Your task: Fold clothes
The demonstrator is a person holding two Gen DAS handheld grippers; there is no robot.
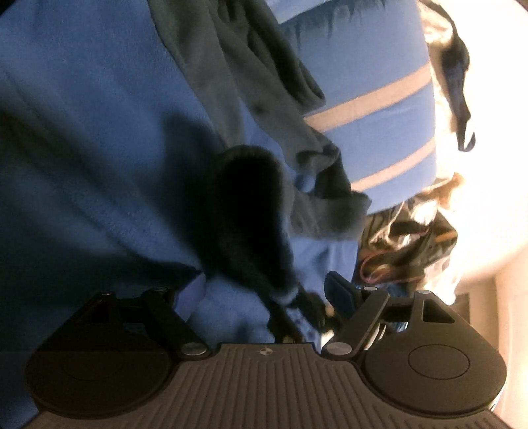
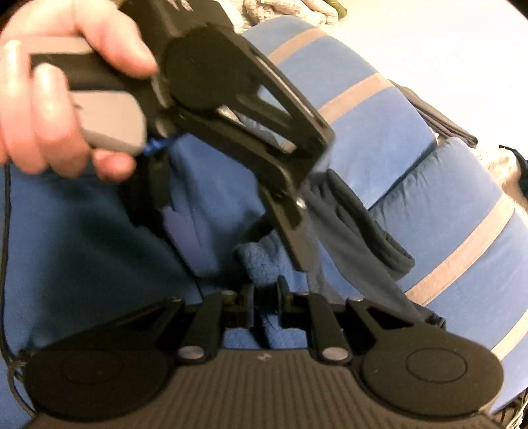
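Observation:
A blue fleece garment (image 1: 99,148) with grey trim (image 1: 211,66) and grey-striped sleeves (image 1: 373,109) fills both views. In the left wrist view my left gripper (image 1: 264,287) is open, its jaws spread wide over the fleece. Its right finger (image 1: 340,290) shows and fabric covers the left one. A dark fuzzy fold (image 1: 247,211) lies between them. In the right wrist view my right gripper (image 2: 265,290) is shut on a bunched edge of the blue fleece (image 2: 260,260). A hand (image 2: 49,99) holds the left gripper (image 2: 224,211) just above and ahead of it.
A pale surface (image 2: 445,49) lies beyond the garment. Other crumpled clothes (image 1: 412,237) sit at the right in the left wrist view, and light fabric (image 2: 297,10) lies at the far edge. A black cable (image 2: 6,264) runs down the left side.

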